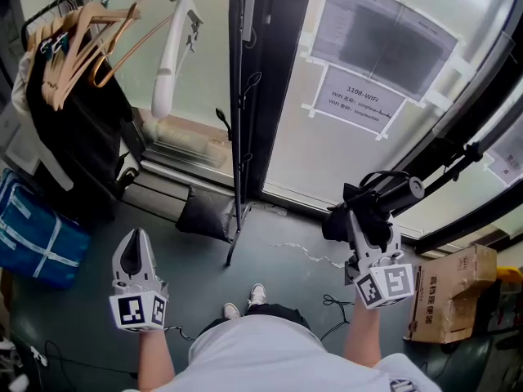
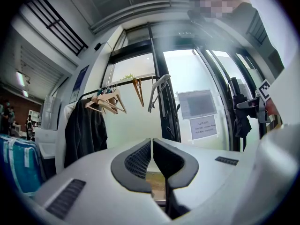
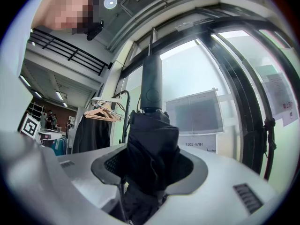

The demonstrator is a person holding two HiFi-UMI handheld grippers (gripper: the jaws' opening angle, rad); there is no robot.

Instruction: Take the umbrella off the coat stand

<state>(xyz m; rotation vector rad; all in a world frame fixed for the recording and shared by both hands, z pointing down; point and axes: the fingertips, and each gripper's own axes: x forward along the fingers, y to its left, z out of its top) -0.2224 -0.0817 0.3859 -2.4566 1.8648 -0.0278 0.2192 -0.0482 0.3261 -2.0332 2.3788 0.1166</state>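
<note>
The folded black fabric umbrella (image 3: 150, 135) looks light but soft and slippery, so the right gripper (image 3: 150, 167) clamps its bunched middle, while the left gripper's (image 2: 152, 149) jaws rest together, empty.

Floor (image 1: 200, 260) w/ box (image 1: 448, 291), blue bag (image 1: 37, 242)

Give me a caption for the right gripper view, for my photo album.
Right gripper shut on a folded black umbrella, glass door with taped paper notices behind.

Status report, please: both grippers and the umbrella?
Right gripper shut on folded black umbrella, apart from coat stand. Left gripper shut, empty. No obstacle seen.
</note>
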